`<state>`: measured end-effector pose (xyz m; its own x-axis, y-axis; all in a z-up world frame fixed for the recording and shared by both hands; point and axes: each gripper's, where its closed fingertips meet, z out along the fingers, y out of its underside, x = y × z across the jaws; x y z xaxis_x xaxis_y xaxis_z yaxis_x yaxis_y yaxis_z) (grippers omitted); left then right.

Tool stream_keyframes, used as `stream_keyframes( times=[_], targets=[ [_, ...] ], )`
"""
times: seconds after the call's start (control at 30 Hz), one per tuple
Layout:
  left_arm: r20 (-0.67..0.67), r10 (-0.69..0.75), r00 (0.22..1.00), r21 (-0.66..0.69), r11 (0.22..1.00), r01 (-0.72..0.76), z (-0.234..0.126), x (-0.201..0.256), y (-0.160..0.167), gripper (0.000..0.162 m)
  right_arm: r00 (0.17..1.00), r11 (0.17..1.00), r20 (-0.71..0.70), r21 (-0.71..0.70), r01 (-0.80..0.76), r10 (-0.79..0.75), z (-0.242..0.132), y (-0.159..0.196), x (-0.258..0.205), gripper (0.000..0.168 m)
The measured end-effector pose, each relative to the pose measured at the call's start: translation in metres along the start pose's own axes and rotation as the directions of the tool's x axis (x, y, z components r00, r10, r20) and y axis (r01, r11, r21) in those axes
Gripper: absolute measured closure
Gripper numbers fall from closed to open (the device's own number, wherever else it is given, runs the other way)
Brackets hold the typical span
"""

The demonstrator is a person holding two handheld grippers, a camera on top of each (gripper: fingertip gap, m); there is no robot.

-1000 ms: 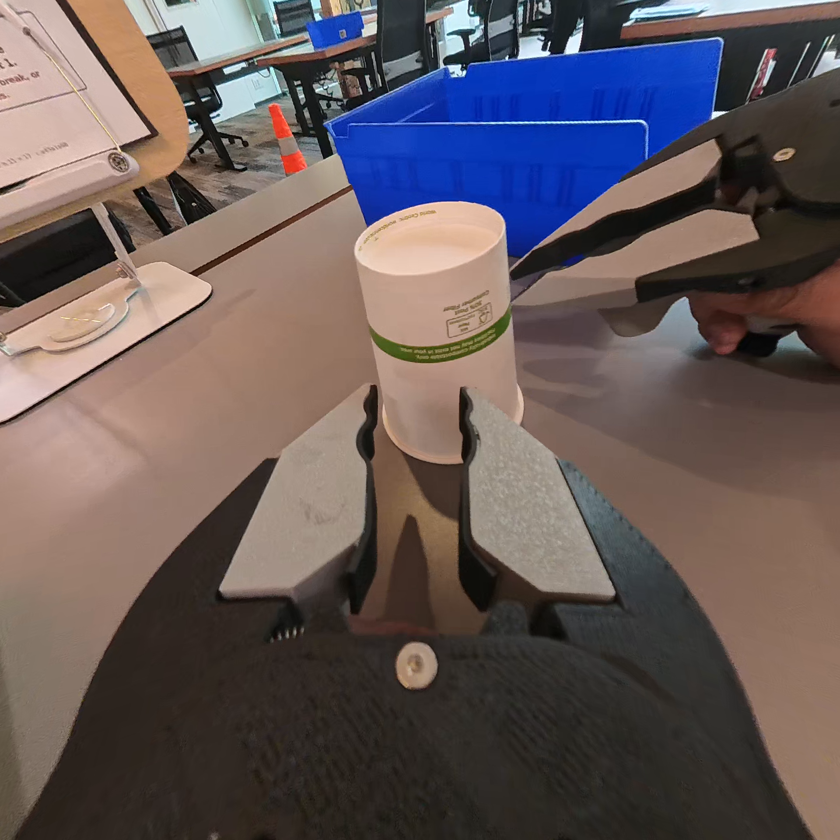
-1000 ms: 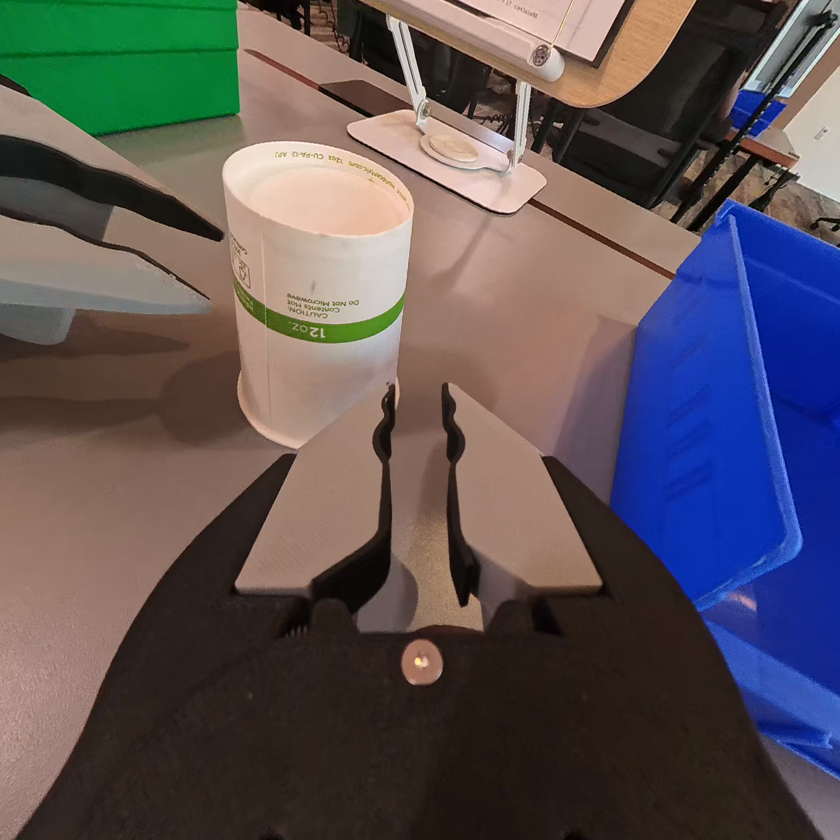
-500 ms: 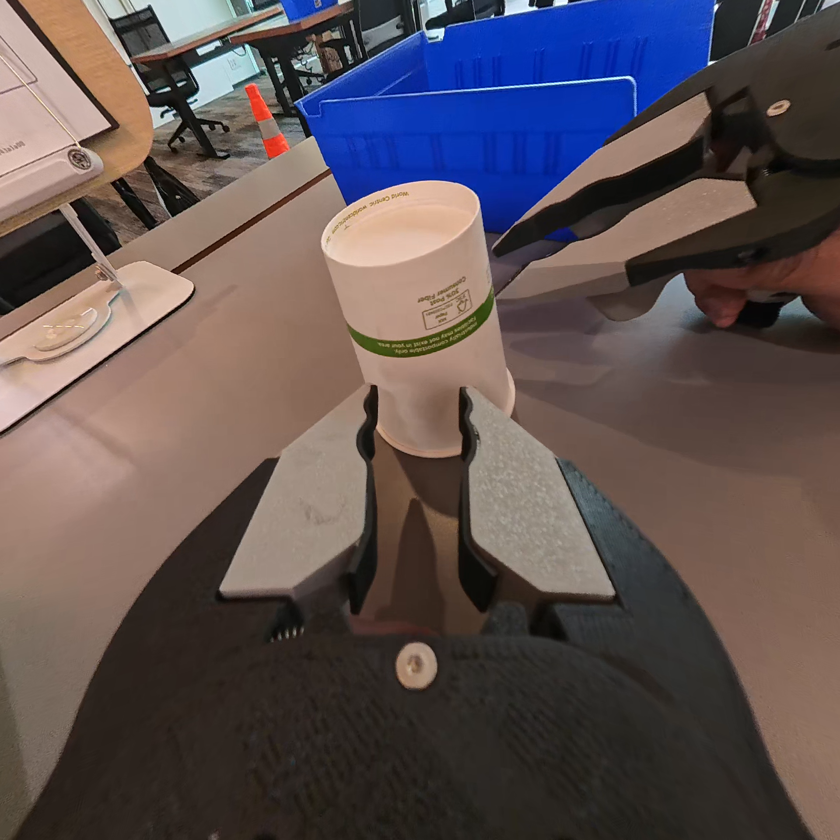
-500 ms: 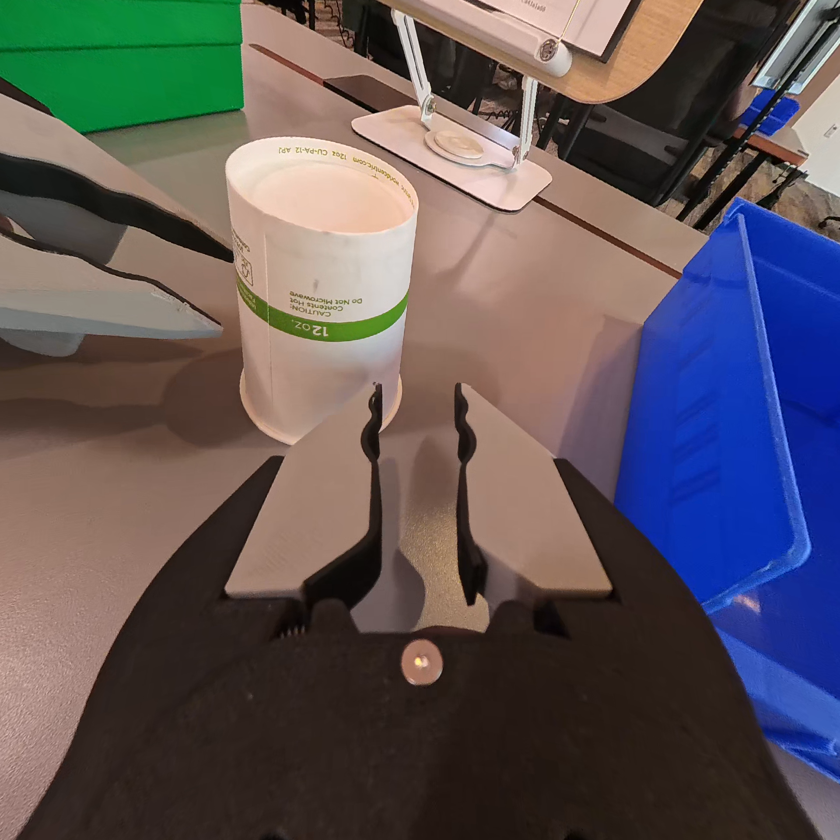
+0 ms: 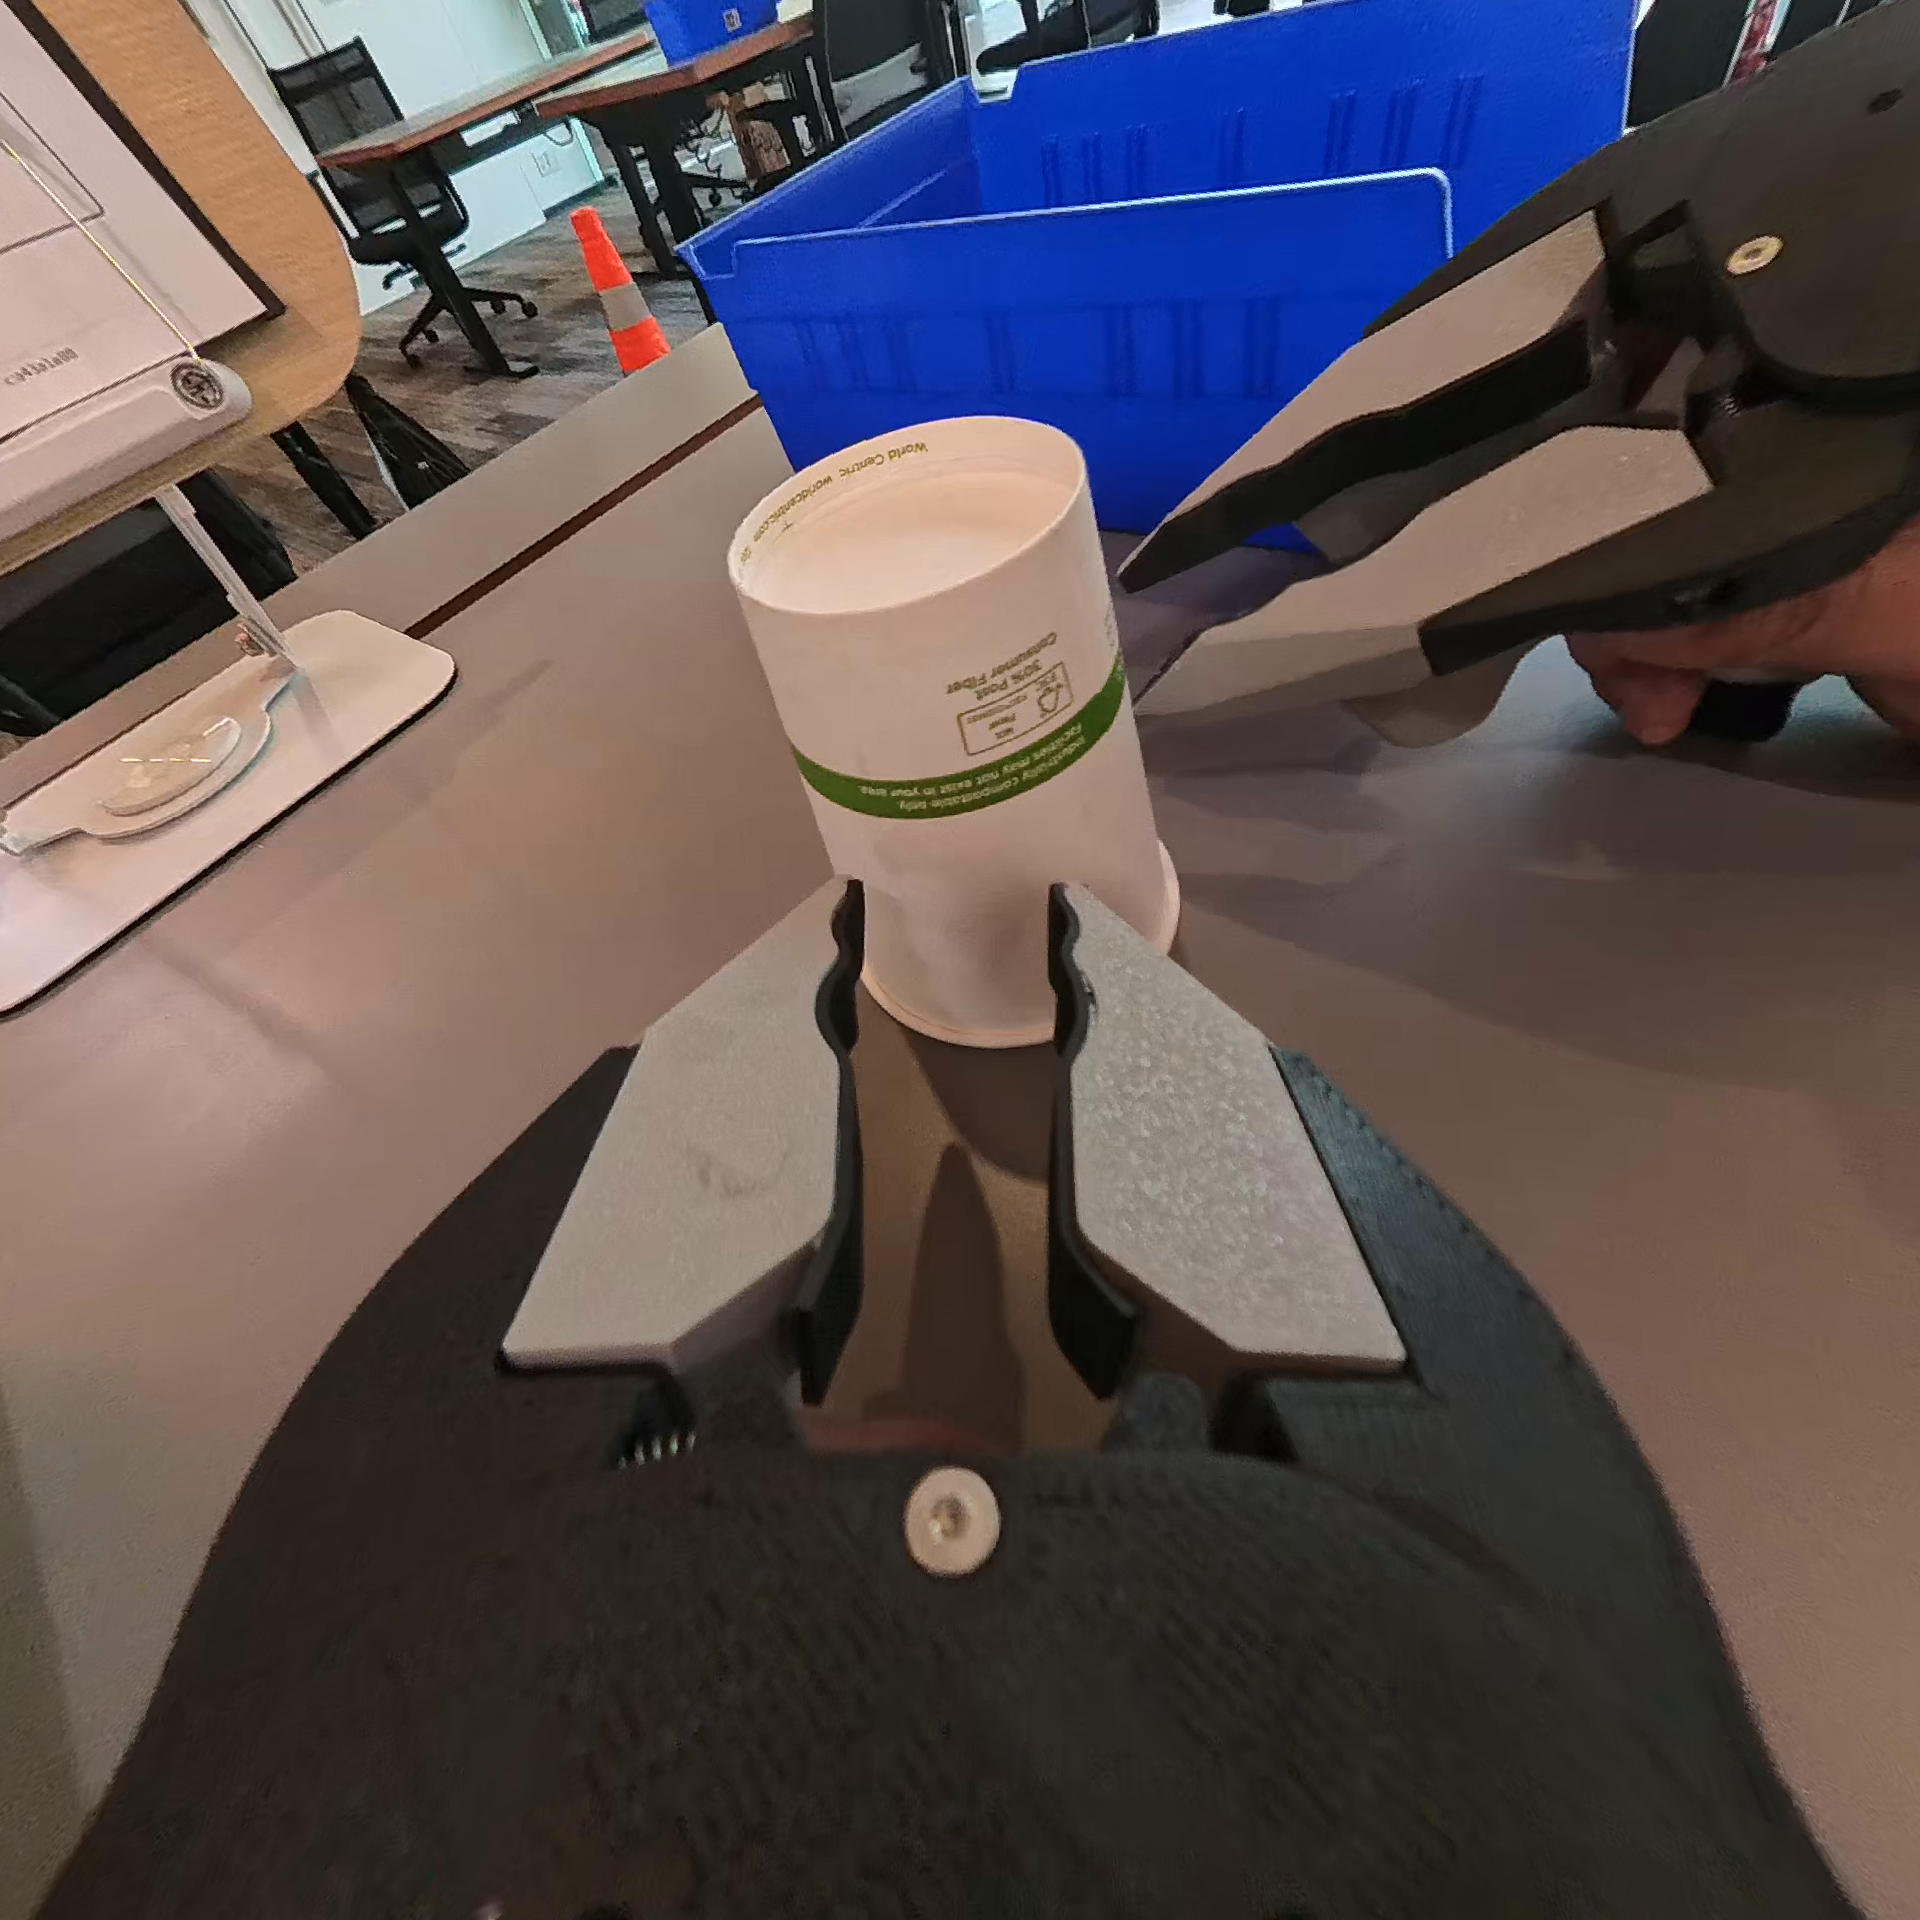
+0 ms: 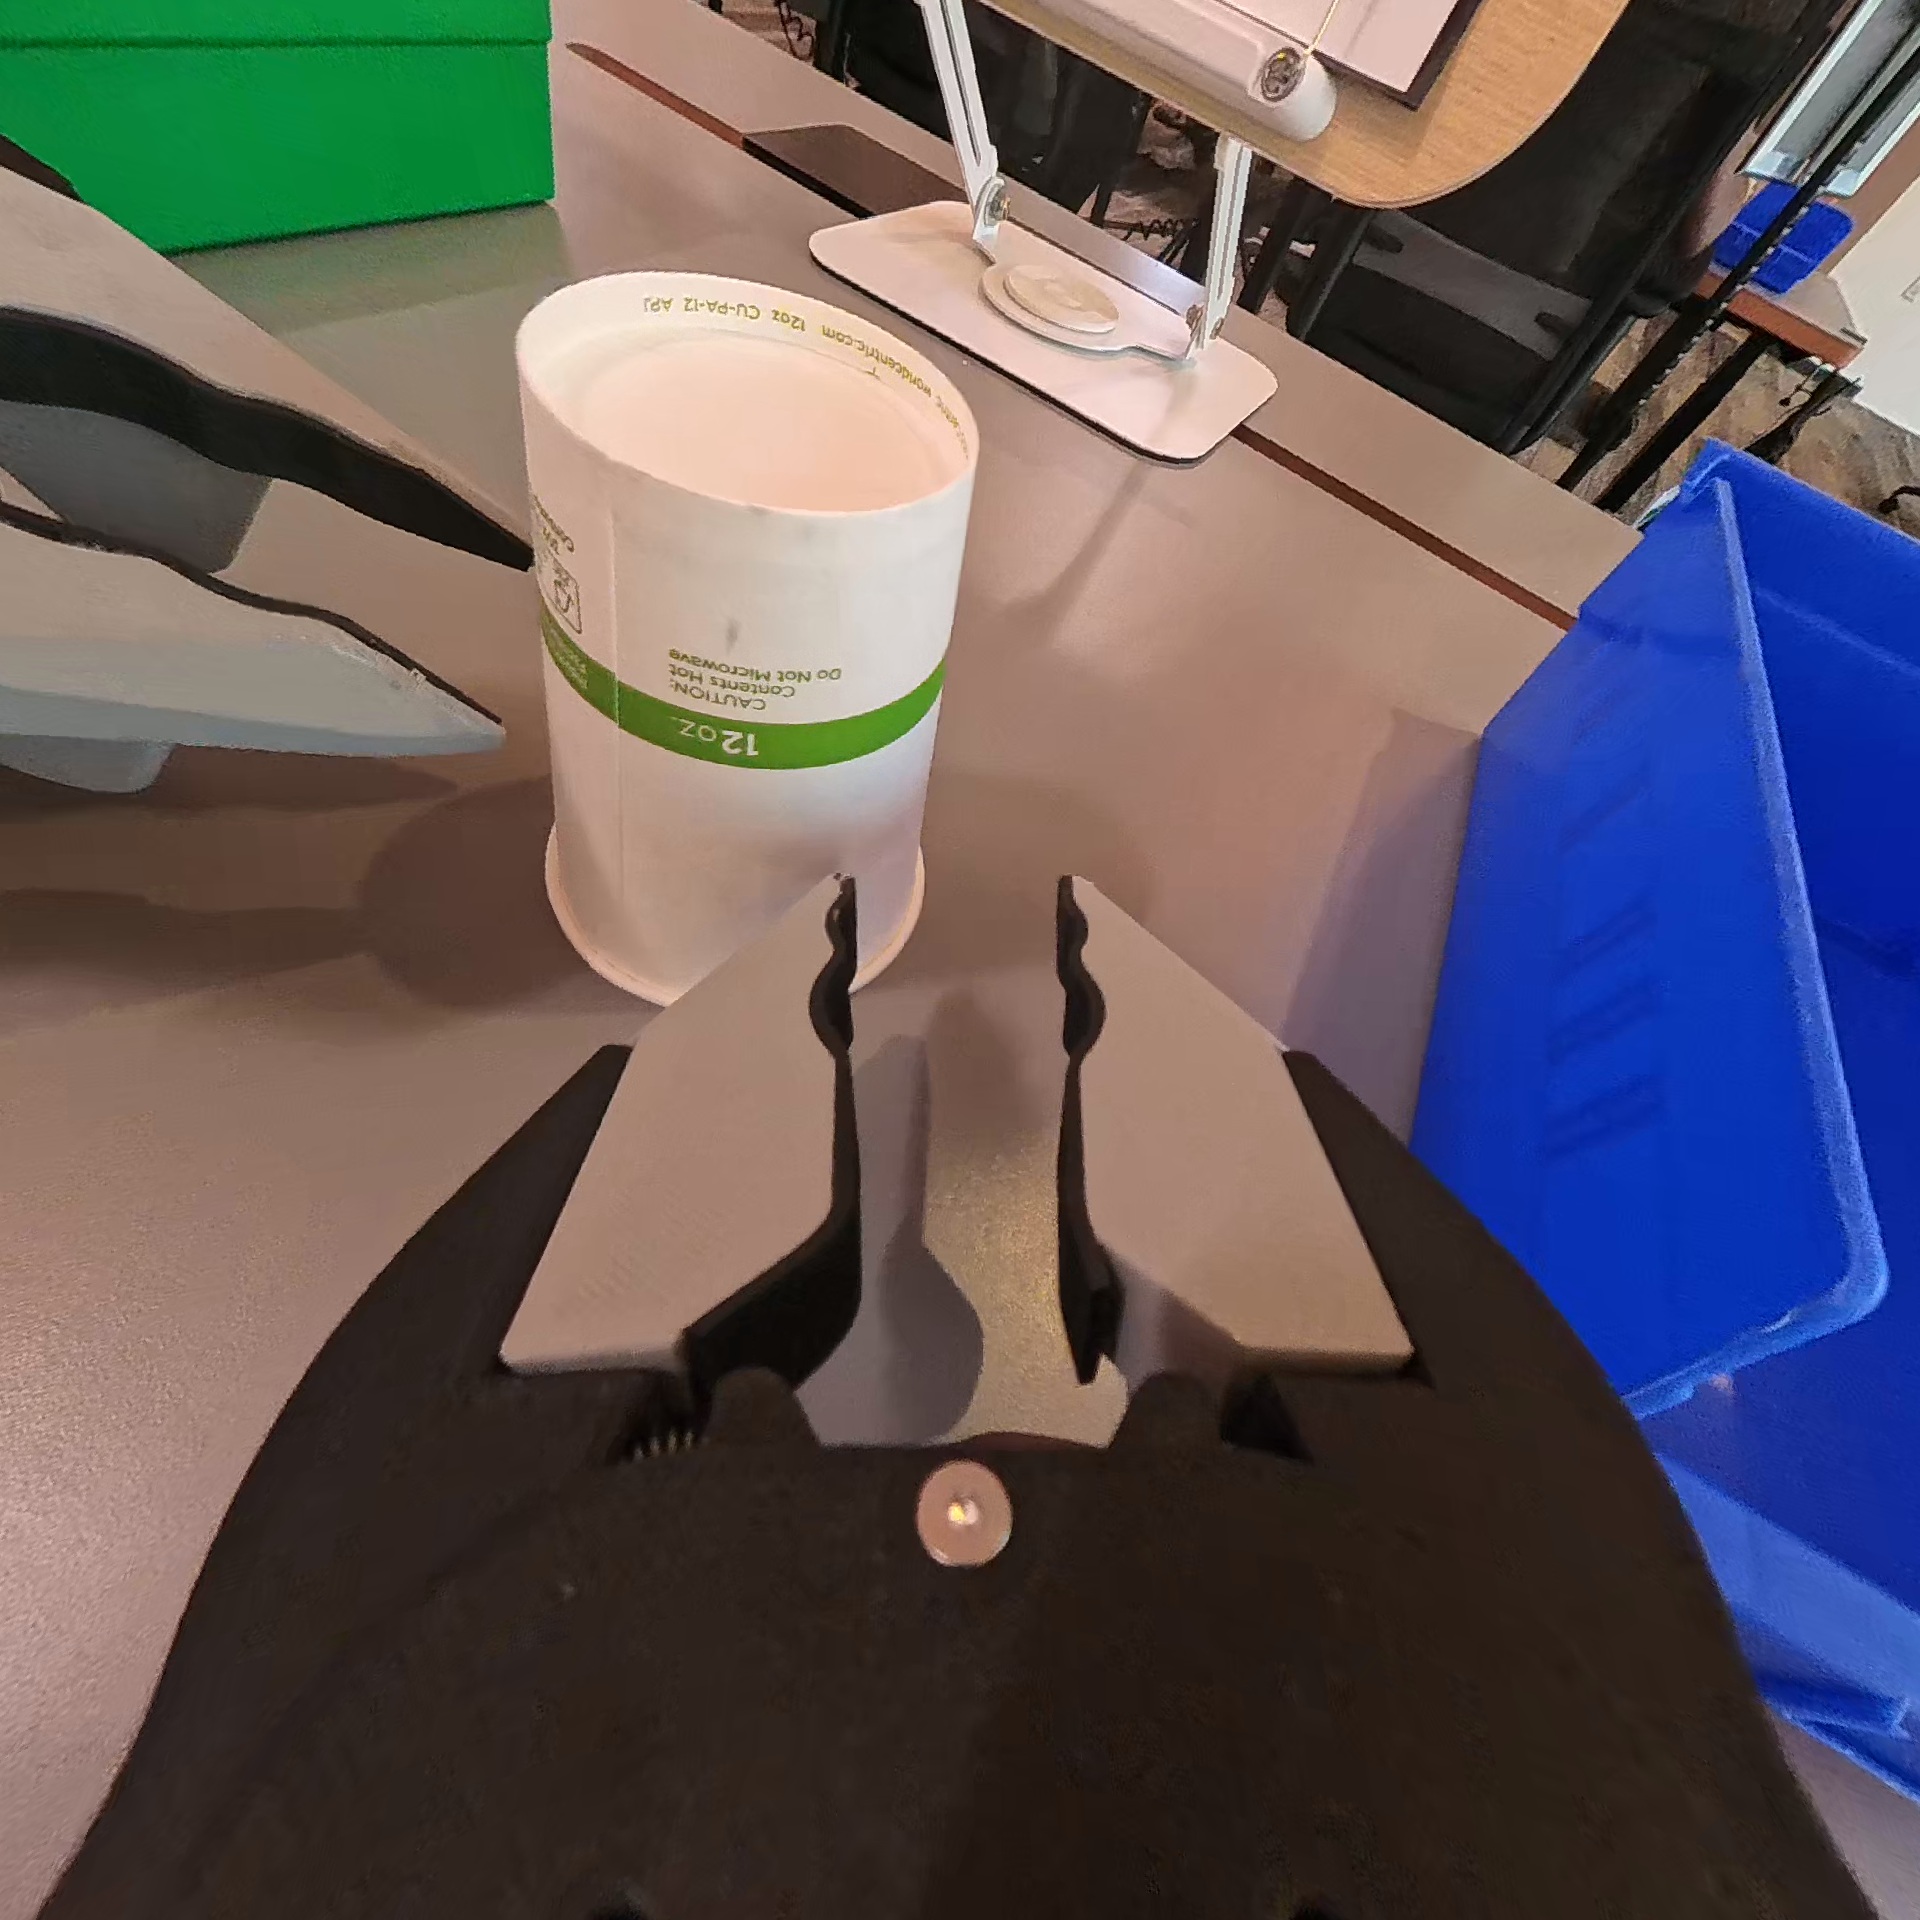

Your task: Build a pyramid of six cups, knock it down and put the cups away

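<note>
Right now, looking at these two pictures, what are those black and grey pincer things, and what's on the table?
They are two hand-held grippers, one in each of a person's hands, each carrying a camera that looks along its jaws. One picture is from the left gripper, the other from the right gripper; each also shows the other at the edge. Both have their jaws apart and hold nothing. Between them, upside down on the grey table, stands a white paper cup with a green band. A blue bin sits behind it, a green box to one side, and a document stand farther back.
</note>
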<state>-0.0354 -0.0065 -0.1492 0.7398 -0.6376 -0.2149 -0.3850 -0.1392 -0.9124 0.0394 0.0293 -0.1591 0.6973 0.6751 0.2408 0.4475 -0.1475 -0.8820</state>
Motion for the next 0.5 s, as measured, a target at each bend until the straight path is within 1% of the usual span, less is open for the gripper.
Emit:
stream_keyframes(
  times=[0.2, 0.33, 0.5],
  targets=[
    [0.008, 0.040, 0.999, -0.010, 0.999, -0.040, 0.0011, 0.0031, 0.0009, 0.129, 1.000, 1.000, -0.009, -0.007, 0.026, -0.026, 0.0006, 0.0006, -0.0015, 0.127],
    [0.013, 0.056, 0.998, -0.013, 0.998, -0.056, 0.0015, 0.0040, 0.0010, 0.129, 1.000, 1.000, -0.015, -0.007, 0.013, -0.013, 0.0006, 0.0007, 0.0005, 0.114],
    [0.018, 0.052, 0.998, -0.012, 0.999, -0.052, 0.0015, 0.0030, 0.0007, 0.129, 1.000, 1.000, -0.004, -0.001, -0.005, 0.005, 0.0002, 0.0003, 0.0011, 0.110]
  ],
)
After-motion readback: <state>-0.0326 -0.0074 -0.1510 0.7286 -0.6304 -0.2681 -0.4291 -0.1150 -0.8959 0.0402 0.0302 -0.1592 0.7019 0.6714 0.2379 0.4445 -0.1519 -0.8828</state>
